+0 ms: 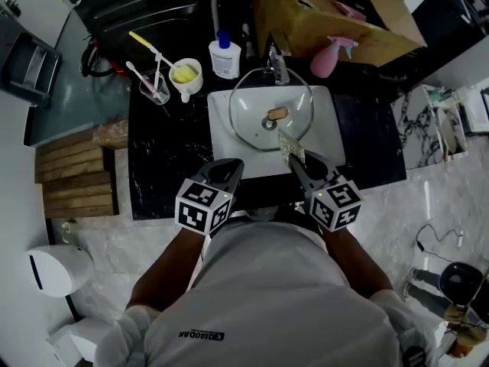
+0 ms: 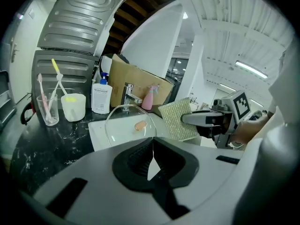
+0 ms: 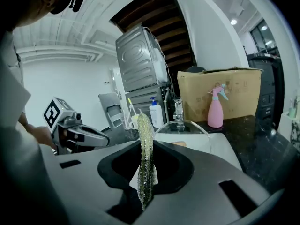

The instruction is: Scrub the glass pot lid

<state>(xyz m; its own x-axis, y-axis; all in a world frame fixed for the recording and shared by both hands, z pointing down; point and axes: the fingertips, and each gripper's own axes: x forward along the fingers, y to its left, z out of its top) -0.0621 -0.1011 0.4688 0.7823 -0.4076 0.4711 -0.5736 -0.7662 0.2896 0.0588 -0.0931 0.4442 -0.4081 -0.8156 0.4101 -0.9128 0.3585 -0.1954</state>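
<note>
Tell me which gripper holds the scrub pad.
The right gripper, shut on the glittery scrub pad; the left gripper is shut with nothing between its jaws.

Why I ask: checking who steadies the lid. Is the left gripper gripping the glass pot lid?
No, the left gripper has its jaws together on nothing, and the glass pot lid sits beyond them in the sink.

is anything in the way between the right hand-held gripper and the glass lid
Nothing visible does. The right hand-held gripper holds the sponge at the near edge of the lid, which sits uncovered in the sink. The left hand-held gripper is off to the side, shut and empty.
</note>
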